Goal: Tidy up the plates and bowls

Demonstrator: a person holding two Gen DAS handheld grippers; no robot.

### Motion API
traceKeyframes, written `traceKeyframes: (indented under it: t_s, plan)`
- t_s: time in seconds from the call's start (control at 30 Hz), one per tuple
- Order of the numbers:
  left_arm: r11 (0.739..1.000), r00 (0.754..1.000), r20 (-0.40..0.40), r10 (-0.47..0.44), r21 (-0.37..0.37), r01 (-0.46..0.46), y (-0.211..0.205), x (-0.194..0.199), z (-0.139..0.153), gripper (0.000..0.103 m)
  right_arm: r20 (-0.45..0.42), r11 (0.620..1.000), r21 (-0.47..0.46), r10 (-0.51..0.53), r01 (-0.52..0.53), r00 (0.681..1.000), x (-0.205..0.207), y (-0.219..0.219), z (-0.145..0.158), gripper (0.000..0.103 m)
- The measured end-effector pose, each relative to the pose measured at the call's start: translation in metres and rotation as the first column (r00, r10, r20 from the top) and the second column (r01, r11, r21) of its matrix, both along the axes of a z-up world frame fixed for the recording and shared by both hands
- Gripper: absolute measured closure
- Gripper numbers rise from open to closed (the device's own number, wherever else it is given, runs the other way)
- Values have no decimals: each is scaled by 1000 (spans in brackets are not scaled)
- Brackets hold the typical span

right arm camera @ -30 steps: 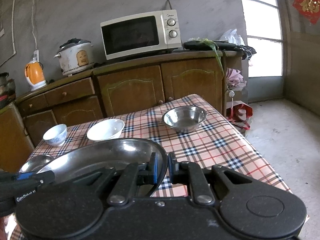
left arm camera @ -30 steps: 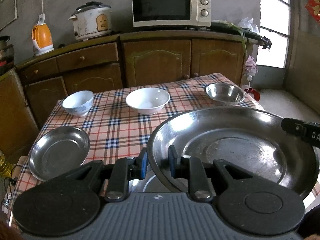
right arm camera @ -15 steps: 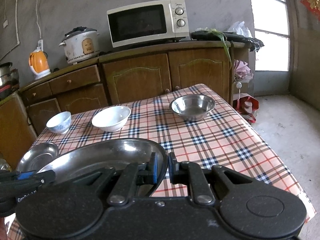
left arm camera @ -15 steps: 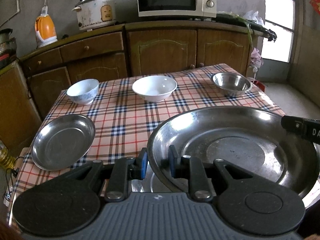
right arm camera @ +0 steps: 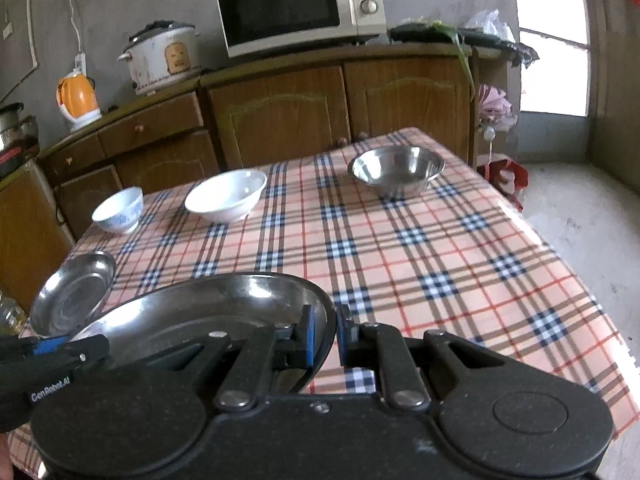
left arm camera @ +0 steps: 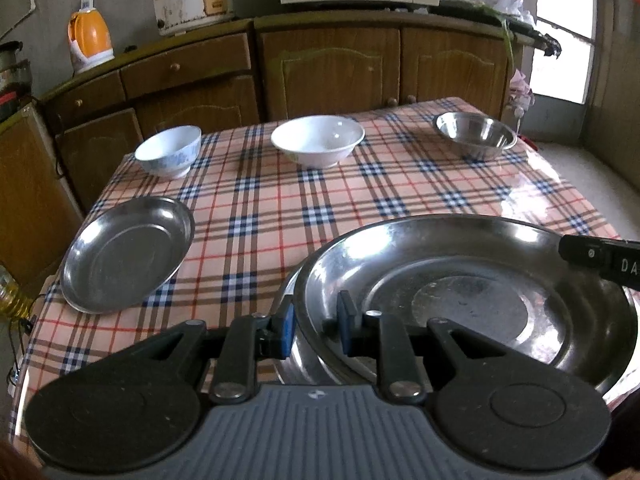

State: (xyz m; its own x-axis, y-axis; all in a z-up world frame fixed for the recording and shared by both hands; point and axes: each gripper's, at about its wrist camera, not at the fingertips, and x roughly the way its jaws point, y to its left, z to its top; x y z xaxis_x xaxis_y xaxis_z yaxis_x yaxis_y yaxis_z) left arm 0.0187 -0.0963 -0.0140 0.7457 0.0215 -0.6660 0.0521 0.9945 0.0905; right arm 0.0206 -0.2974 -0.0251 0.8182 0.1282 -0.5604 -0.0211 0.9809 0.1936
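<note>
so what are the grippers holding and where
Both hold the large steel plate by its rim: left gripper on its left edge, right gripper on the opposite edge.

Readable markings from my two wrist feeds

From my right wrist camera I read "GenRobot.AI" in white on the black finger of the left gripper (right arm camera: 56,354), entering at about 8 o'clock. From my left wrist camera I read only "DA", cut off by the frame edge, in white on the black finger of the right gripper (left arm camera: 600,258) at about 3 o'clock. The rice cooker (right arm camera: 164,56) carries a yellow label at 11 o'clock, and the microwave (right arm camera: 300,10) a small mark above its dials; I cannot read either.
</note>
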Motion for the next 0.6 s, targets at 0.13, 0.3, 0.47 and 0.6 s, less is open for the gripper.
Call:
traceKeyframes:
  t_s: [0.13, 0.3, 0.47, 0.6]
  plan:
    - [1000, 1000, -27, 2, 6, -2, 3, 1, -8, 81, -30, 1000, 2, 11, -11, 999, 2, 4, -9, 87]
    - [1000, 999, -52, 4, 10, -3, 7, 4, -17, 80, -58, 1000, 6, 19, -19, 998, 7, 7, -19, 87]
    - [1000, 998, -60, 16, 25, -15, 9, 7, -22, 80, -74, 1000, 1, 30, -30, 997, 13, 13, -26, 87]
    - [999, 997, -66, 27, 32, -25, 13, 11, -27, 80, -83, 999, -12, 40, -41, 996, 20, 20, -33, 87]
